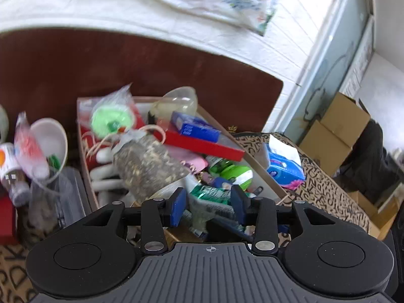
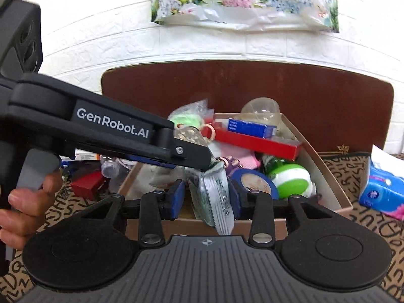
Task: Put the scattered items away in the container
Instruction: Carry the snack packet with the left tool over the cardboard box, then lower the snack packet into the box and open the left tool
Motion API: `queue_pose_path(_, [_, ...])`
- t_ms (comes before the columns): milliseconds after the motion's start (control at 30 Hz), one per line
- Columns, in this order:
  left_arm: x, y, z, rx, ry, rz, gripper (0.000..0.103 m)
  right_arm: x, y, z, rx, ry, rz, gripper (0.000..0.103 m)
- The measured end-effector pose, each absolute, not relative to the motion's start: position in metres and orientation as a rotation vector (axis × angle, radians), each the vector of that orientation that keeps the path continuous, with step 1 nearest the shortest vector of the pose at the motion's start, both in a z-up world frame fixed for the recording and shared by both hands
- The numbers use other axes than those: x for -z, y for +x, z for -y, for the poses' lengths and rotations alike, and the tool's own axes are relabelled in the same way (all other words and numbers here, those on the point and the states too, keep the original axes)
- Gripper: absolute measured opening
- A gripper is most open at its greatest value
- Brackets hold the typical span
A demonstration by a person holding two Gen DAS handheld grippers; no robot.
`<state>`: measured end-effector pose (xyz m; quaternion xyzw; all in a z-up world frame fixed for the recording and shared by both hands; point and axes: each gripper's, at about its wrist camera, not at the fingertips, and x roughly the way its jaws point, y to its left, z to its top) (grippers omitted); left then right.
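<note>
A cardboard box (image 1: 262,169) (image 2: 325,176) is piled with items: a red flat box (image 1: 202,145) (image 2: 255,142), a blue carton (image 1: 194,126) (image 2: 250,127), a green and white ball (image 1: 234,174) (image 2: 290,179), a jar of seeds (image 1: 146,166), a blue tape roll (image 2: 255,181). My left gripper (image 1: 208,202) is open over the box's near end, above a silver-green foil packet (image 1: 209,197). In the right wrist view that packet (image 2: 212,197) stands upright between my open right gripper's (image 2: 207,197) pads; the left gripper's finger (image 2: 186,155) touches its top.
A blue tissue pack (image 1: 282,166) (image 2: 381,192) lies right of the box on the patterned cloth (image 1: 328,192). Left of the box are a white cup (image 1: 50,141), bottles (image 1: 15,174), a clear cup (image 1: 50,197) and a small red box (image 2: 87,184). A brown board (image 2: 252,88) stands behind.
</note>
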<state>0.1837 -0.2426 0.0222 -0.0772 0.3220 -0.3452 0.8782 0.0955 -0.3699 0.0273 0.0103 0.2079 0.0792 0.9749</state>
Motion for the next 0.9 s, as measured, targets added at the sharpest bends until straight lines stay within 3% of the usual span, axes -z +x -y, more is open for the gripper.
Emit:
queue_pose_path(100, [-0.024, 0.184, 0.239, 0.710, -0.138, -0.652, 0.056, -0.030, 0.091, 0.370, -0.147, -0.010, -0.400, 0.042])
queue_pose_path(233, [-0.022, 0.182, 0.238, 0.711, -0.132, -0.655, 0.056, -0.029, 0.086, 0.373, -0.141, -0.029, -0.421, 0.027])
queue_pose_path(367, [-0.024, 0.173, 0.235, 0.720, -0.120, -0.655, 0.059, -0.028, 0.081, 0.371, -0.134, -0.044, -0.431, 0.025])
queue_pose_path(500, [-0.022, 0.169, 0.241, 0.737, -0.071, -0.661, 0.051, -0.028, 0.091, 0.370, -0.122, -0.046, -0.434, 0.024])
queue_pose_path(900, [-0.002, 0.205, 0.254, 0.659, -0.078, -0.720, 0.048, -0.020, 0.125, 0.374, -0.128, -0.028, -0.442, 0.022])
